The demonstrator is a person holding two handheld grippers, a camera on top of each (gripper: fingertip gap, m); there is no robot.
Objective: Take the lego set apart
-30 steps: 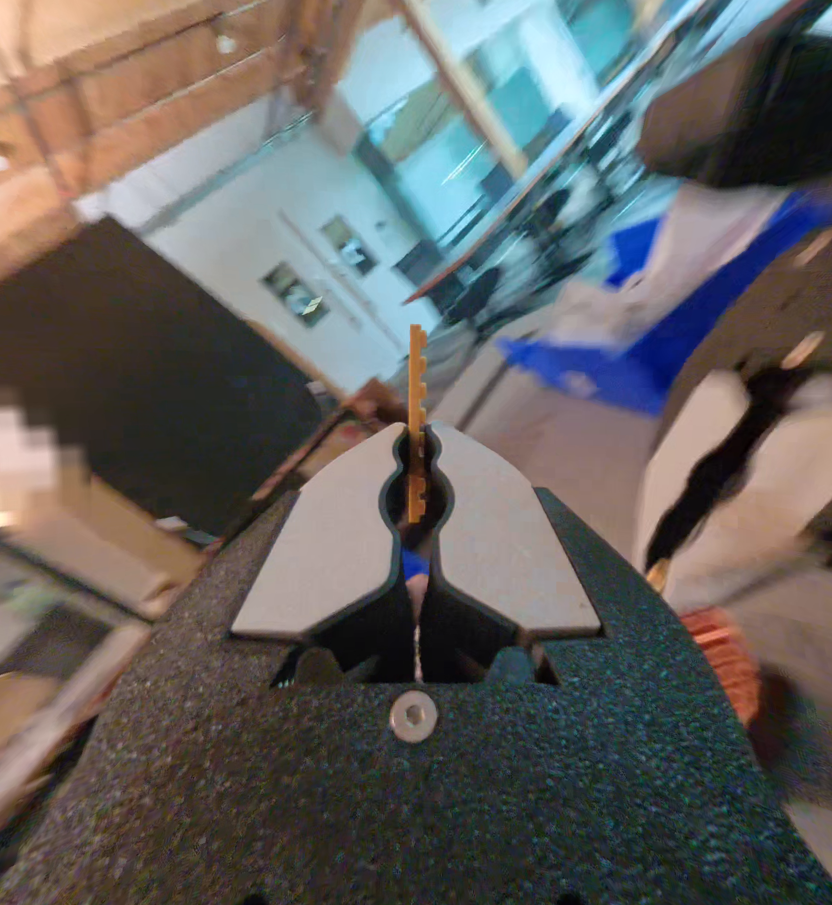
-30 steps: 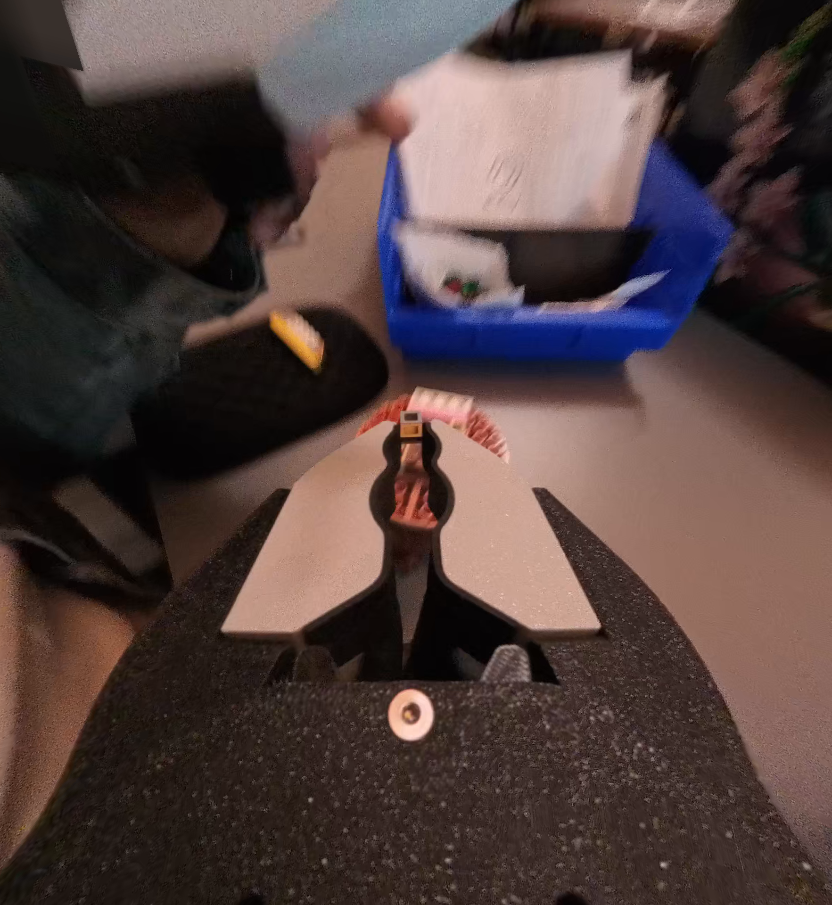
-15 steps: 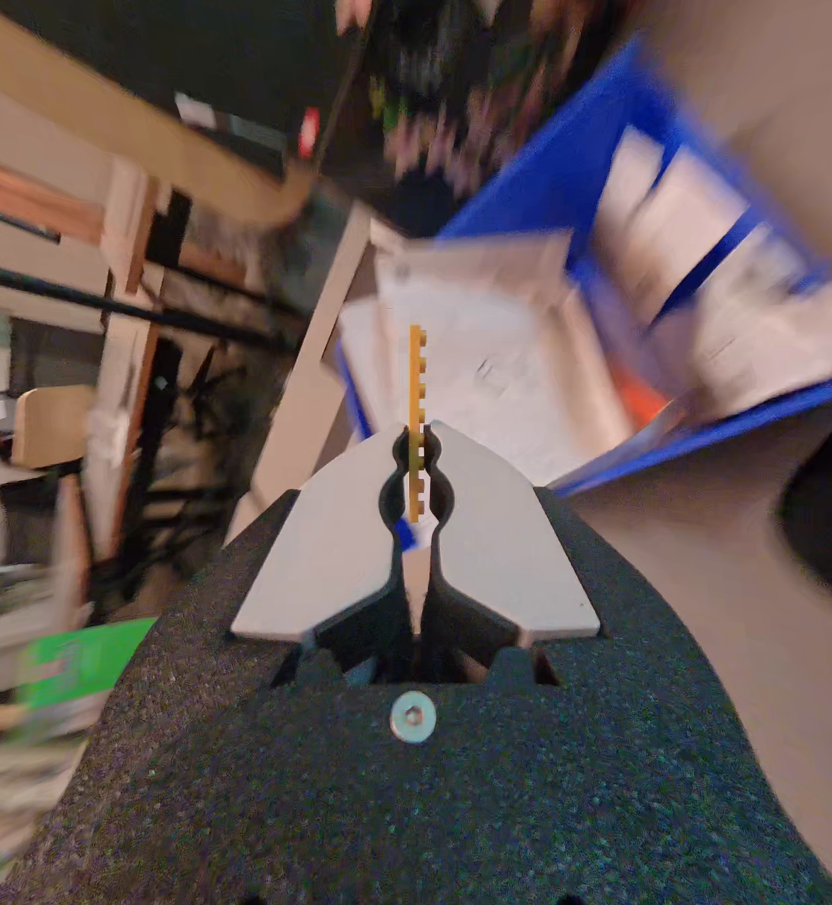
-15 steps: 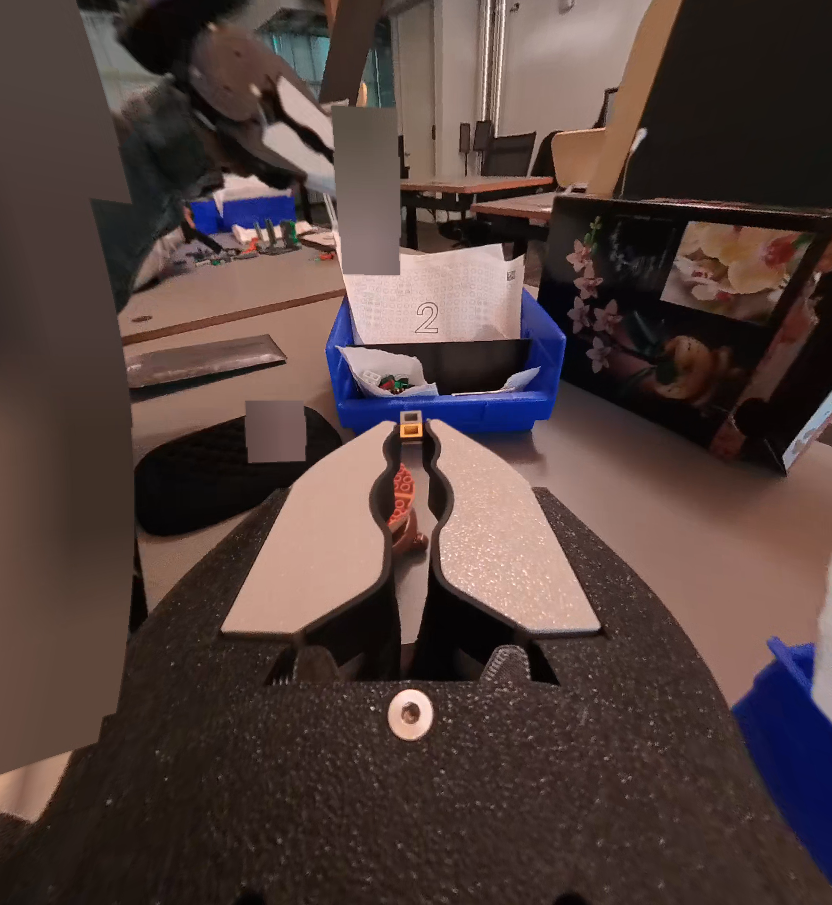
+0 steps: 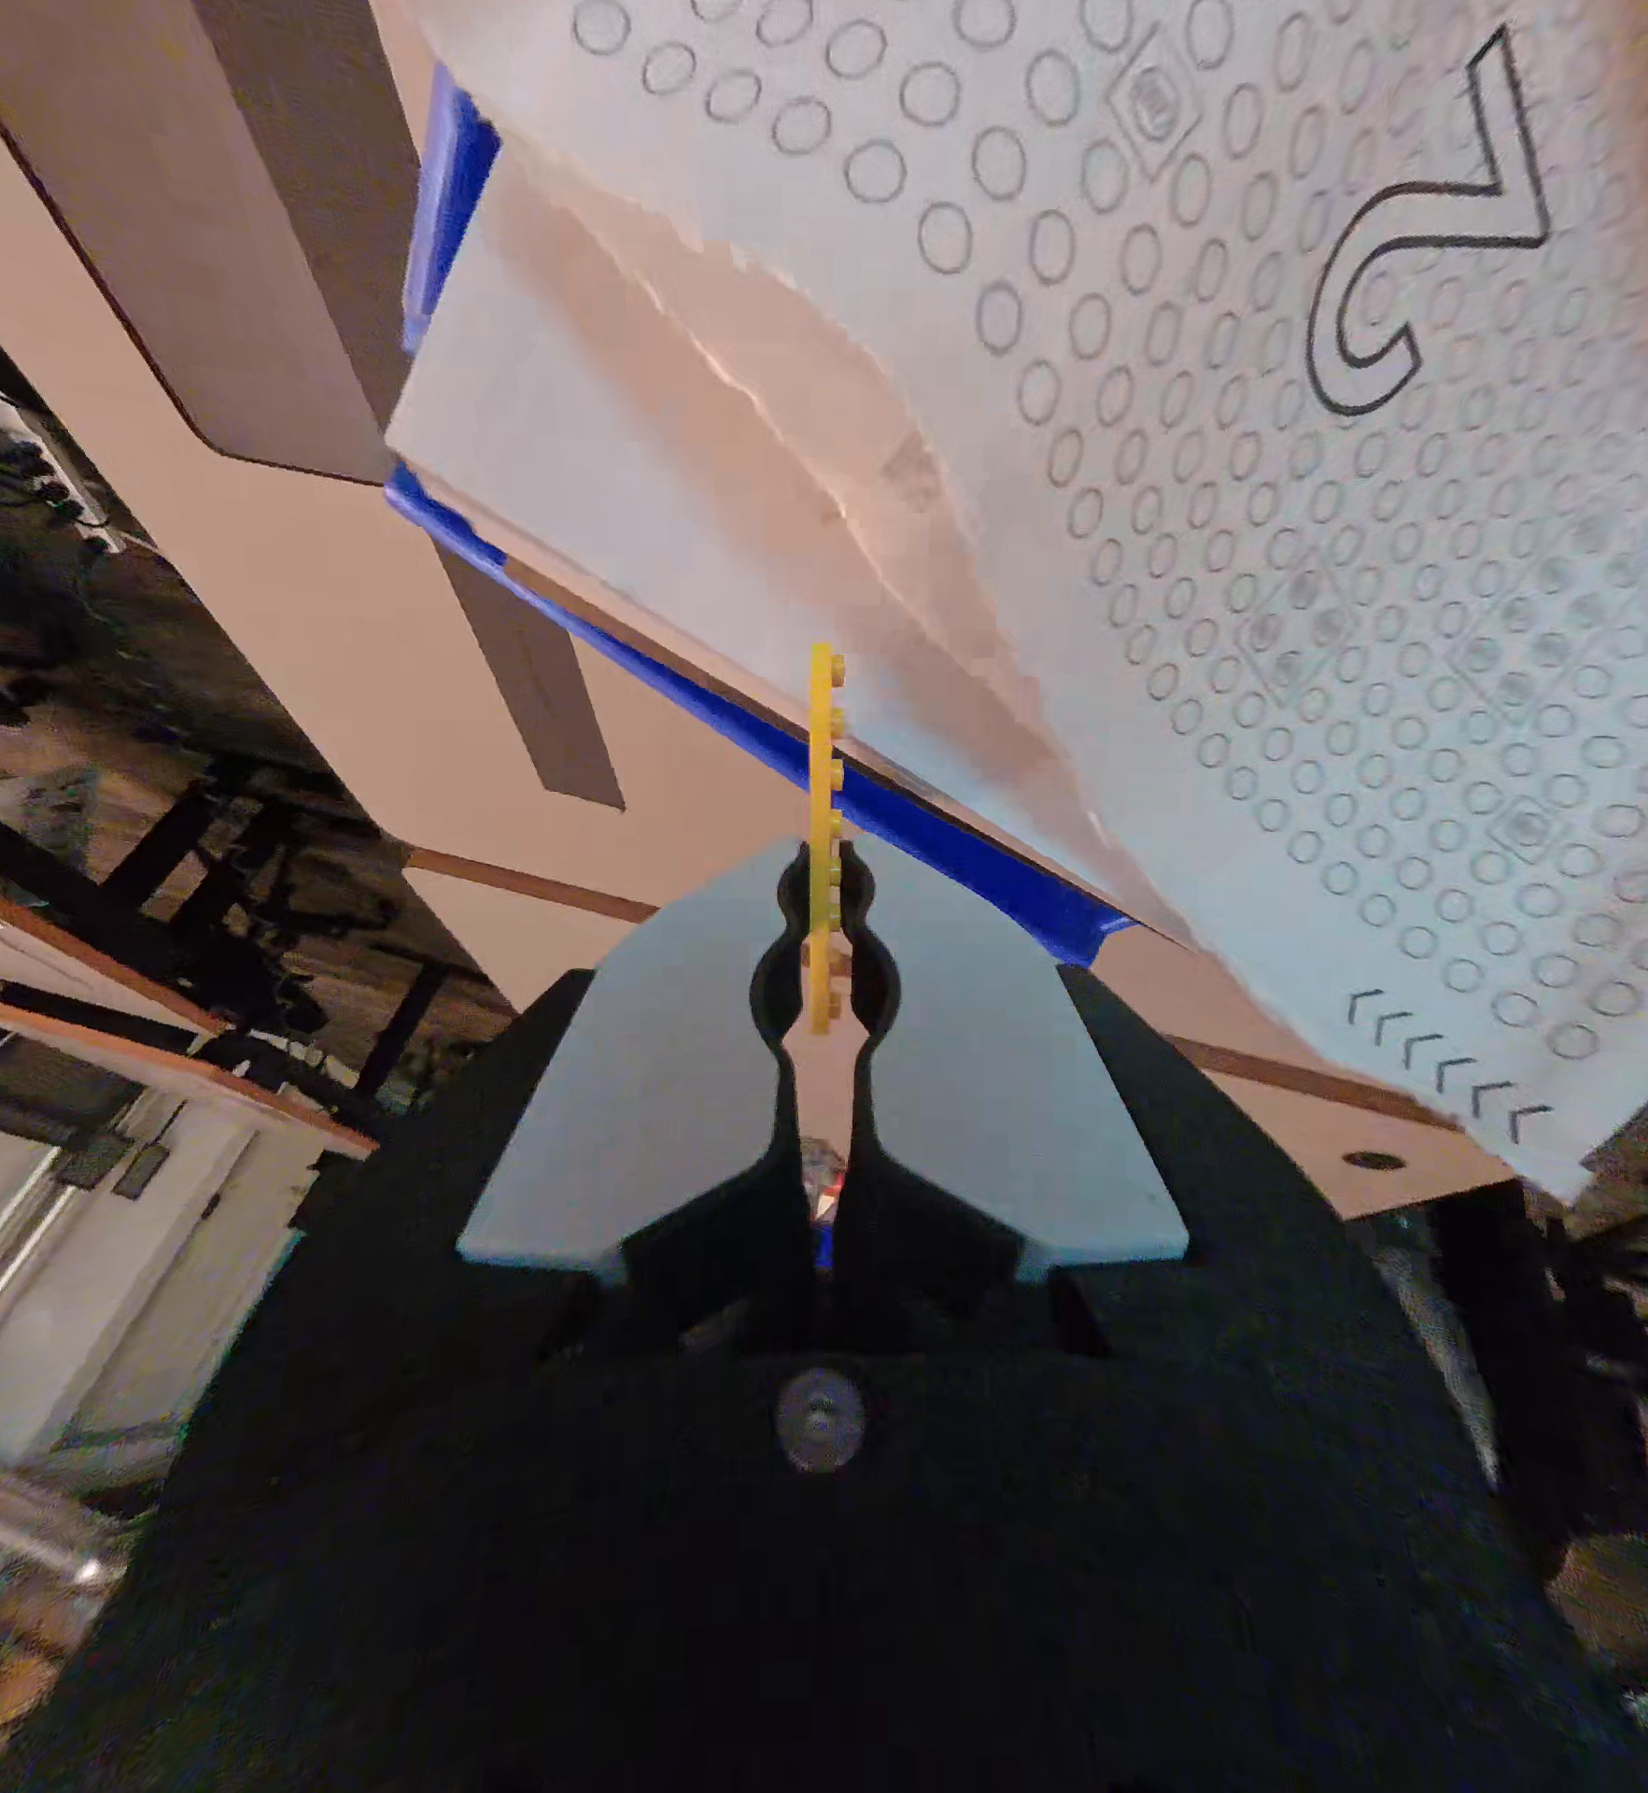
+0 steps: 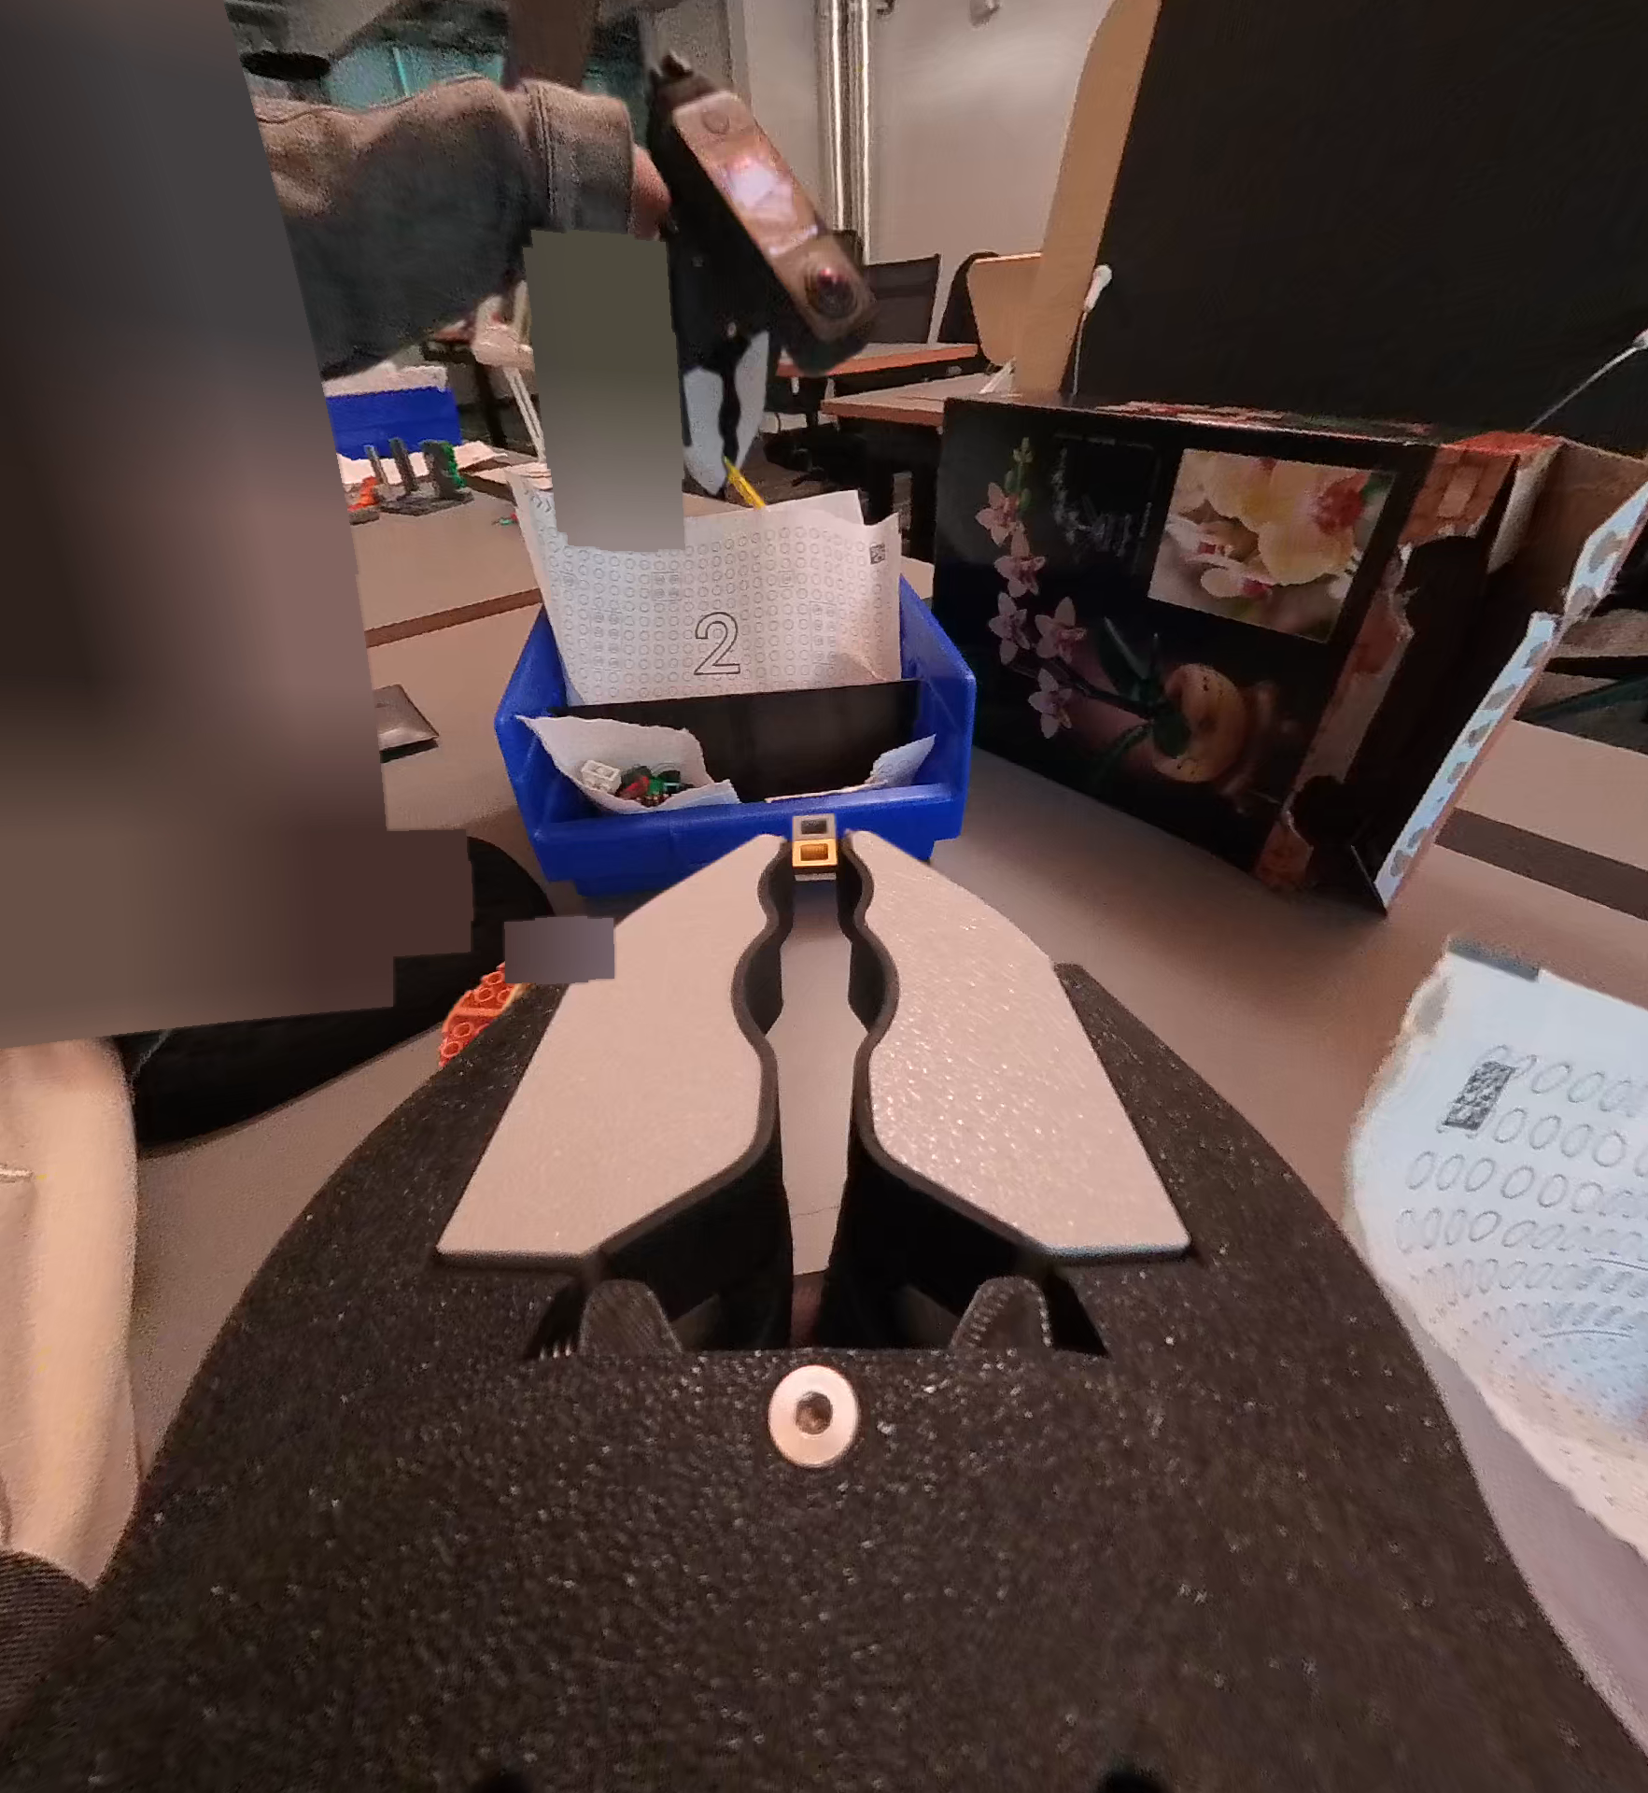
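Observation:
My left gripper [image 5: 824,854] is shut on a thin yellow lego plate [image 5: 822,737] seen edge-on. It is held close over the blue bin [image 5: 946,825] and its white paper bag [image 5: 1285,582]. In the right wrist view this gripper [image 6: 732,427] hangs above the bin [image 6: 606,844] with the yellow plate [image 6: 742,485] pointing down. My right gripper [image 6: 814,859] is shut on a small orange and grey lego piece [image 6: 814,844] at its tips, above the table. A red-orange lego build [image 6: 480,1009] lies on the table at the lower left, partly hidden.
The blue bin holds torn paper bags and small loose lego pieces [image 6: 645,776]. A dark flower-printed box [image 6: 1188,631] stands right of it. A white paper bag [image 6: 1557,1213] sits at the near right. A black pad [image 6: 218,1077] lies at the left.
The left gripper has swung with the yellow plate from facing the room to right over the blue bin. The right gripper has risen from the red-orange build, which now lies at its lower left.

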